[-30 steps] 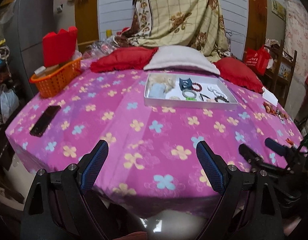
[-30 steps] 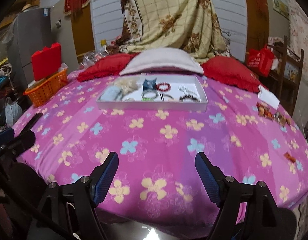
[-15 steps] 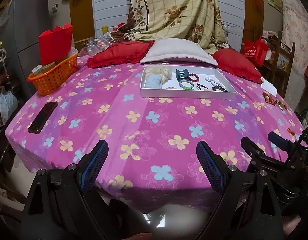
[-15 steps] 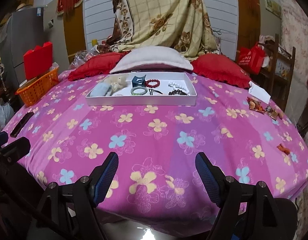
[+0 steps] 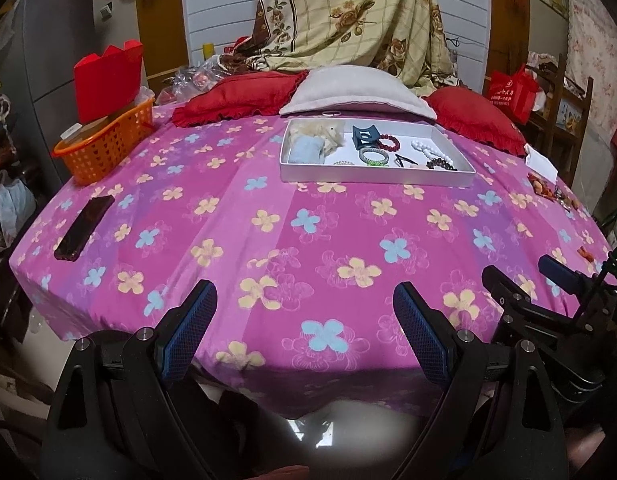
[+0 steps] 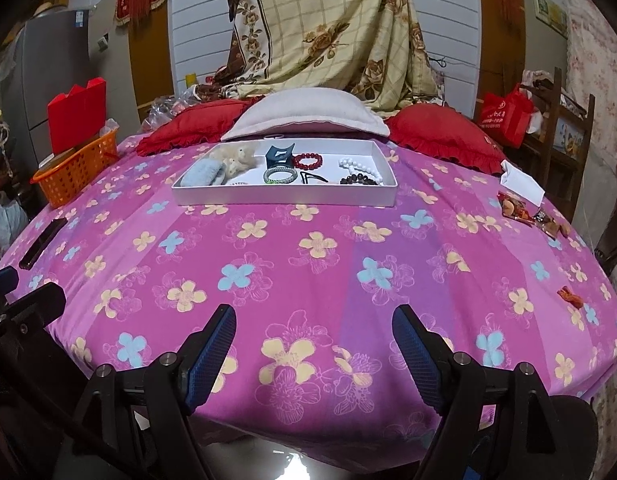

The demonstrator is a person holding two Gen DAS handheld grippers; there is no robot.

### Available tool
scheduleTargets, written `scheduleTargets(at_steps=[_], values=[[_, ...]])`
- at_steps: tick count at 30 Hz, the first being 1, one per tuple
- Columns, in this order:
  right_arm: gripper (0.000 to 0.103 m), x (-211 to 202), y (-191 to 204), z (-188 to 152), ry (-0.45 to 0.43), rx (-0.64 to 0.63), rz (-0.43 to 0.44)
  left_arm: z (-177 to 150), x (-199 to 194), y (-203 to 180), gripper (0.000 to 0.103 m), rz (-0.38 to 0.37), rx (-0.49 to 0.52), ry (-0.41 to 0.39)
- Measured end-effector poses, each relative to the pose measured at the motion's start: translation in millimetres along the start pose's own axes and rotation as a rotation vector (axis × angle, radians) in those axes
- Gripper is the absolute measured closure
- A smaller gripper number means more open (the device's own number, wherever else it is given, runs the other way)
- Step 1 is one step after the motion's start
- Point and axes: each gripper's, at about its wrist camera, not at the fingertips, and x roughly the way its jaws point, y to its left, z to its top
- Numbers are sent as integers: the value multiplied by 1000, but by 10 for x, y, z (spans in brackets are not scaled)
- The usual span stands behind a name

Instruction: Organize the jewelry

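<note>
Hovering: left gripper [image 5: 304, 320] and right gripper [image 6: 312, 340] hang over the near edge of the worktop [image 5: 268, 240], jaws wide, nothing held.
Change: both have pulled back and up over the last second; white tray [image 5: 372, 178] now looks smaller and farther. No item moved meanwhile.
Meaning: fits either lining up before a reach or backing off after sorting; can't settle which.
Tray place: far middle of worktop, just before the grey pillow [image 5: 356, 92].
Tray contents: pale blue cloth [image 5: 306, 148] and cream fluffy piece [image 5: 318, 134] at left end; dark blue claw clip [image 5: 365, 136]; red bead bracelet [image 5: 388, 143]; green-grey bangle [image 5: 374, 156]; black hair clip [image 5: 404, 159]; white bead strand [image 5: 428, 150]; dark bead bracelet [image 5: 440, 165] at right end. All lie apart, loosely spread.
Orange basket [image 5: 104, 148]: far left edge, holds a red box [image 5: 108, 76].
Loose: black phone [image 5: 84, 226] at left edge; wrapped snacks [image 6: 532, 214] at right edge, outside tray.
</note>
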Motion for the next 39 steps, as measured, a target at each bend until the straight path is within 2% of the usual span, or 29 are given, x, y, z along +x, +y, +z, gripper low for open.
scheduleTargets(at_steps=[17,39], values=[[24,90,-35,-33,25,10,-3,-48,173,-13,13,-31,1,72],[24,116,-17,-47,31,9,1,-83,247,-6,13,-36,-5,107]])
